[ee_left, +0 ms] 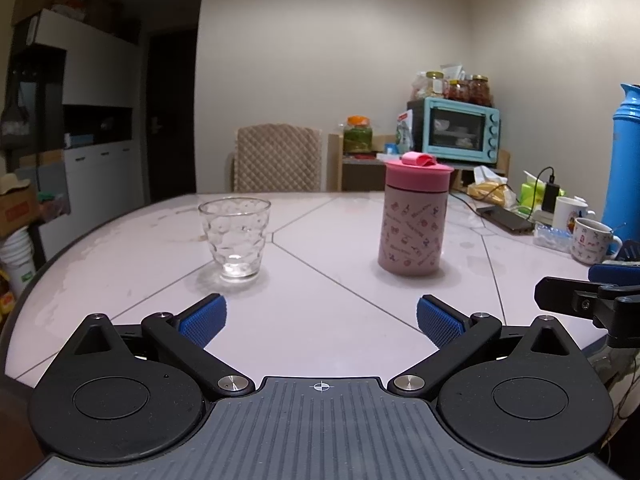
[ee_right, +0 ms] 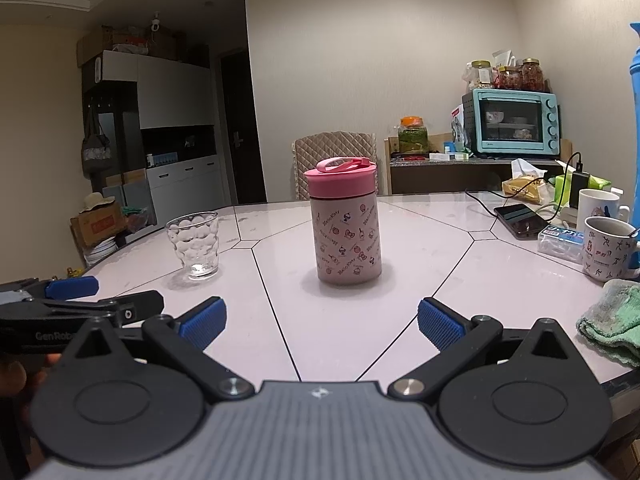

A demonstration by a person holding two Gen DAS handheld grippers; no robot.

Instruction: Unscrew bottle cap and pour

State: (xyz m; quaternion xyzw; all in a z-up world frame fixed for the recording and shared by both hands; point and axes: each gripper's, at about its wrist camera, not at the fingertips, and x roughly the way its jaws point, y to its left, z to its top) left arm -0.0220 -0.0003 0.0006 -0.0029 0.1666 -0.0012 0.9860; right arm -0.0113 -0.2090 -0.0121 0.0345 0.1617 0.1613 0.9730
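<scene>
Both claws, left claw [ee_left: 322, 318] and right claw [ee_right: 322, 320], hover spread apart and empty over the bench [ee_left: 340, 312]. Beyond stands the pink-capped bottle [ee_right: 347, 236], upright beside the glass [ee_right: 194, 244]; smooth, likely slippery, best clamped mid-body, cap [ee_right: 340, 182] gripped separately.

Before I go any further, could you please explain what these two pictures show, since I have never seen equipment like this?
There is no robot arm here: a person holds a two-fingered tool in each hand, each with a camera looking along its blue-padded fingers. One picture is from the left gripper, the other from the right gripper. Both are open and hold nothing. On the white table stand a pink-capped bottle and an empty glass, with mugs and a green cloth to the right.
</scene>
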